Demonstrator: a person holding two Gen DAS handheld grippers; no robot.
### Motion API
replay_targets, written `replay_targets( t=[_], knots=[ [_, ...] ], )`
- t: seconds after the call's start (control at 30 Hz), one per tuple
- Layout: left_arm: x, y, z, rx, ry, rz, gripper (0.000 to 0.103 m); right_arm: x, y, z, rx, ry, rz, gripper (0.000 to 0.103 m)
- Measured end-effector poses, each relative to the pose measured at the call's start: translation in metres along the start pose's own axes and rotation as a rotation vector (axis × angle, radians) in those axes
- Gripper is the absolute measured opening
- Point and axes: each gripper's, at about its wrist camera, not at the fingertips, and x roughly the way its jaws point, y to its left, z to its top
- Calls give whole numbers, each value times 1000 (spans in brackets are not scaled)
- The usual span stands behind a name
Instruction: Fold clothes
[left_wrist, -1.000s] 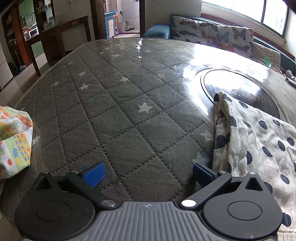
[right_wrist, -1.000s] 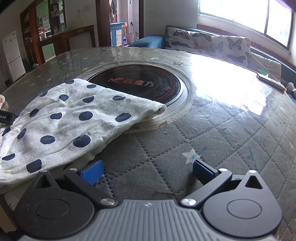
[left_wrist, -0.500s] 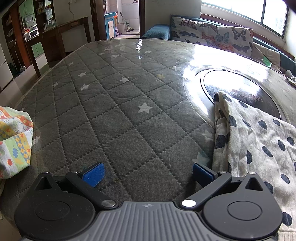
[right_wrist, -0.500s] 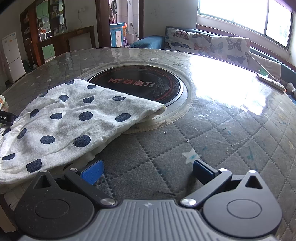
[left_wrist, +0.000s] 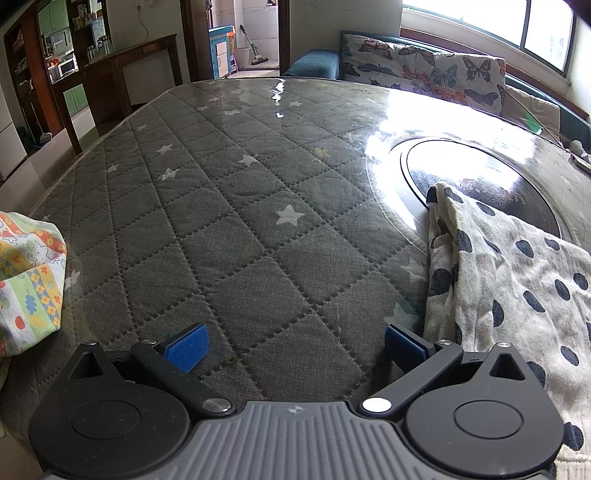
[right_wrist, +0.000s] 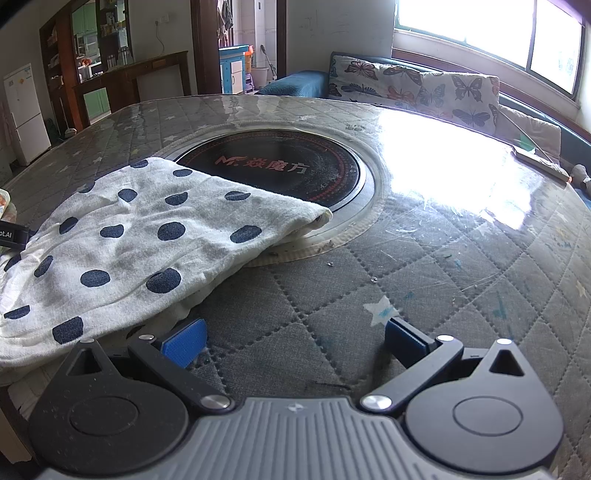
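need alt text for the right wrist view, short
A white cloth with dark blue polka dots lies bunched on a grey quilted star-print table cover, its far edge overlapping a round black inset cooktop. The right gripper is open and empty, blue pads spread just beside the cloth.

Almost nothing is changing: the colourful patterned cloth (left_wrist: 29, 280) at the left edge of the left wrist view is sitting marginally lower in the frame than a second ago, suggesting the left gripper (left_wrist: 294, 341) is drifting very slightly.

Red "MF 焱魔方" on black round cooktop (right_wrist: 273, 173).
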Motion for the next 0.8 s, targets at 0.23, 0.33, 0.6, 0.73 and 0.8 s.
replay_targets(
  t=[0.23, 0.33, 0.6, 0.73, 0.8],
  knots=[
    [1, 0, -1, 0, -1, -1, 103, 0, 0, 0, 1, -2, -1, 103],
    [1, 1, -1, 0, -1, 0, 103, 0, 0, -1, 1, -3, -1, 103],
    [2, 1, -2, 1, -2, 0, 103, -1, 0, -1, 3, -6, -2, 103],
    [3, 1, -2, 0, -1, -1, 103, -1, 0, -1, 3, -8, -3, 103],
    [3, 1, -2, 0, -1, -1, 103, -1, 0, -2, 4, -9, -3, 103]
  ],
)
